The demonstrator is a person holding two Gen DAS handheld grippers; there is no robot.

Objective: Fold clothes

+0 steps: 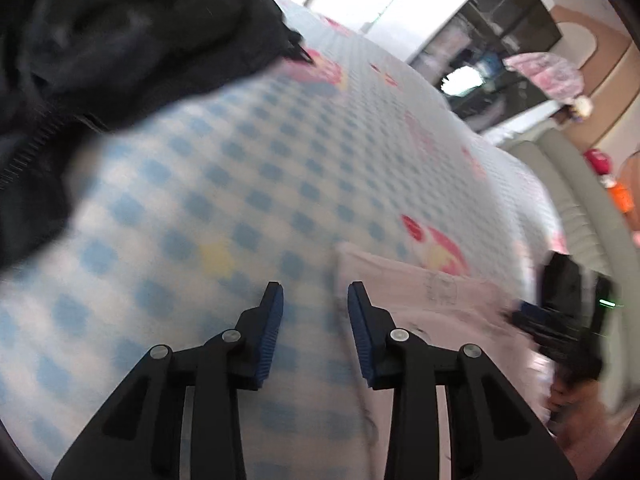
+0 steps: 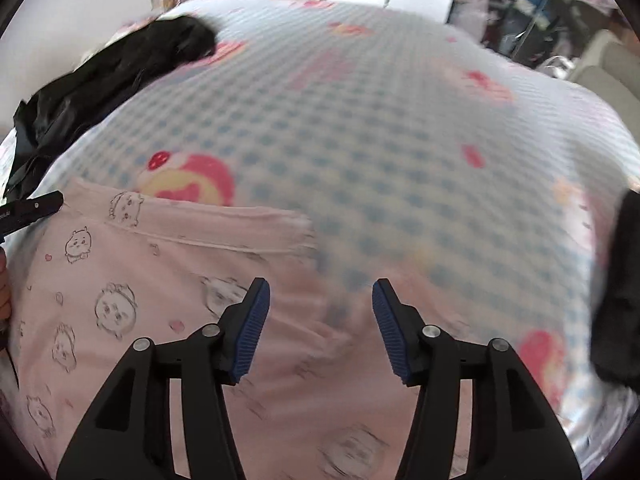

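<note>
Left claw (image 1: 315, 292) apart, empty, over the bed (image 1: 248, 168); black garment (image 1: 120, 40) far left. We noted pink garment (image 2: 120, 288) lying flat under the right claw (image 2: 321, 292), also apart. Risk: pinching the bedsheet along with the cloth.

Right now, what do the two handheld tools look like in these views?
The left tool and right tool look alike: black plastic linkage arms with round silver pivot pins, ending in fingers with ribbed blue pads. No cables or sleeves are clearly visible.

Left tongs (image 1: 315, 294) gape empty above checked sheet (image 1: 240, 184), beside pink garment (image 1: 436, 300).
</note>
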